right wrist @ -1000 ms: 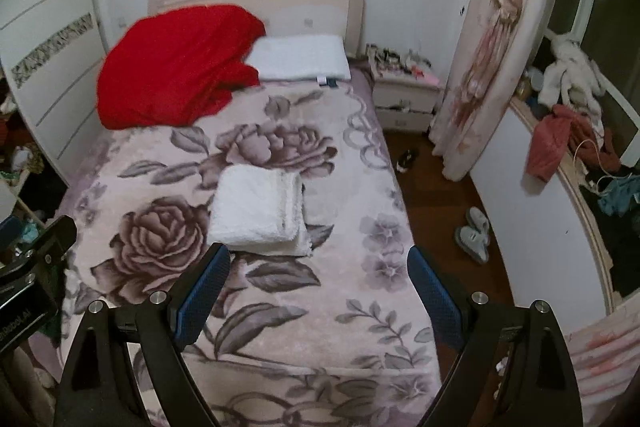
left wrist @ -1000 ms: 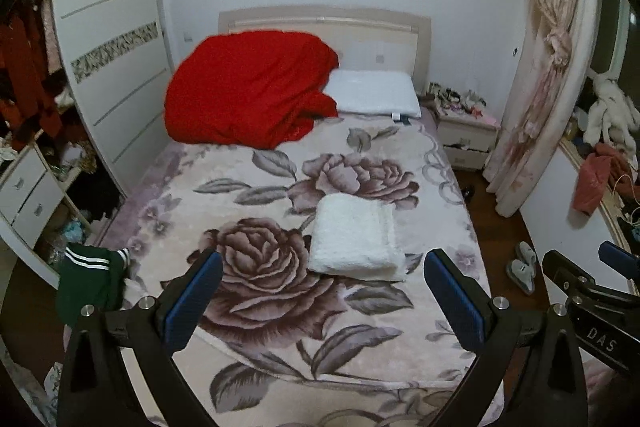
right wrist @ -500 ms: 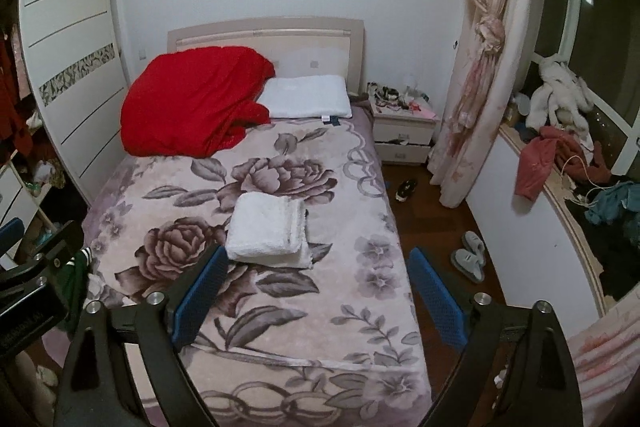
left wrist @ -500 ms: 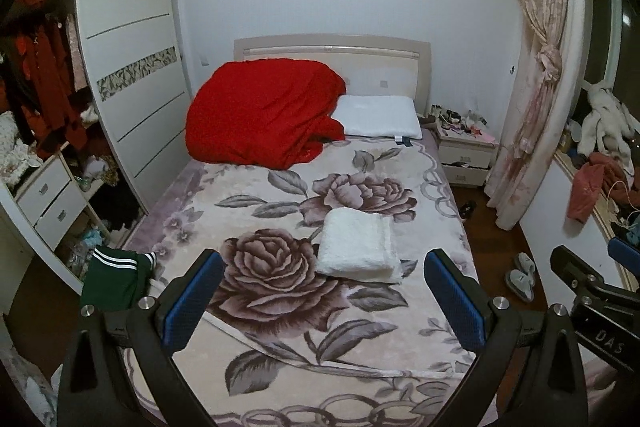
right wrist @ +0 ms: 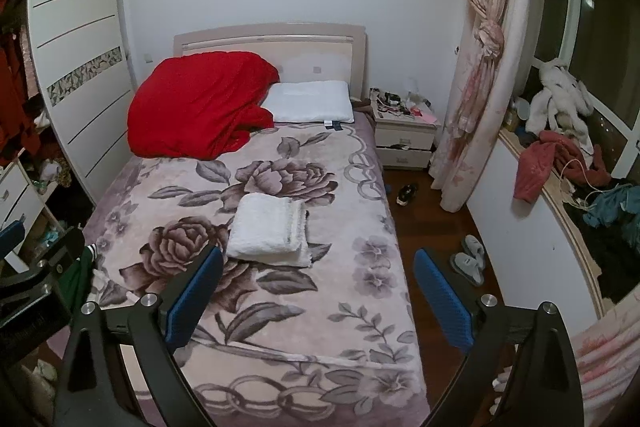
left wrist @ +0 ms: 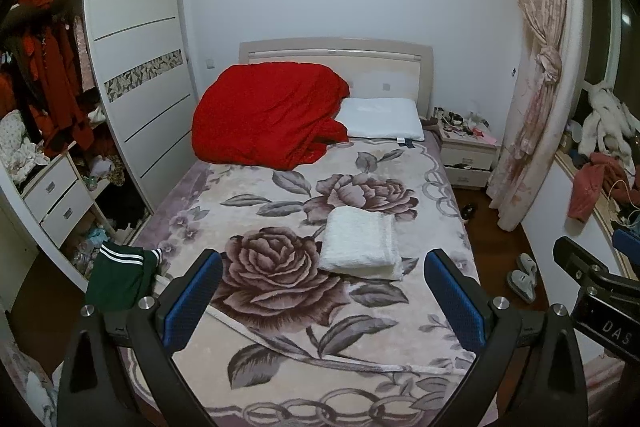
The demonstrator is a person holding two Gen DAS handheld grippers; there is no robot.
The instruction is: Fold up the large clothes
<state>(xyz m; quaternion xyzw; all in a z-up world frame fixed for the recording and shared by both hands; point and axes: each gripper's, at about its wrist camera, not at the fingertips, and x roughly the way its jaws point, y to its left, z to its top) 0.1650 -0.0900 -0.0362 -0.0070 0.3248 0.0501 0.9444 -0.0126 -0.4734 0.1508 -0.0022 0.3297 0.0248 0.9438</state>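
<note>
Both my claws, left (left wrist: 322, 297) & right (right wrist: 318, 295), spread w/ nothing held; white fluffy folded garment (left wrist: 361, 243) lies ahead on floral bed blanket (left wrist: 280, 311), looks done; green striped garment (left wrist: 120, 277) at my left prob. next.

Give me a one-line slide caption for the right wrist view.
Open right claw above floral bed, folded white garment lying mid-bed, untouched.

A lived-in home bedroom is shown. A bed (left wrist: 304, 307) is covered with a rose-patterned blanket and backed by a pale headboard (left wrist: 336, 53), with a pillow (left wrist: 380, 119) laid near it. A sliding-door wardrobe (left wrist: 136, 67), a cluttered nightstand (right wrist: 404, 131), tied-back floral curtains (right wrist: 480, 39) and slippers (right wrist: 468, 265) on a wooden floor are seen.
</note>
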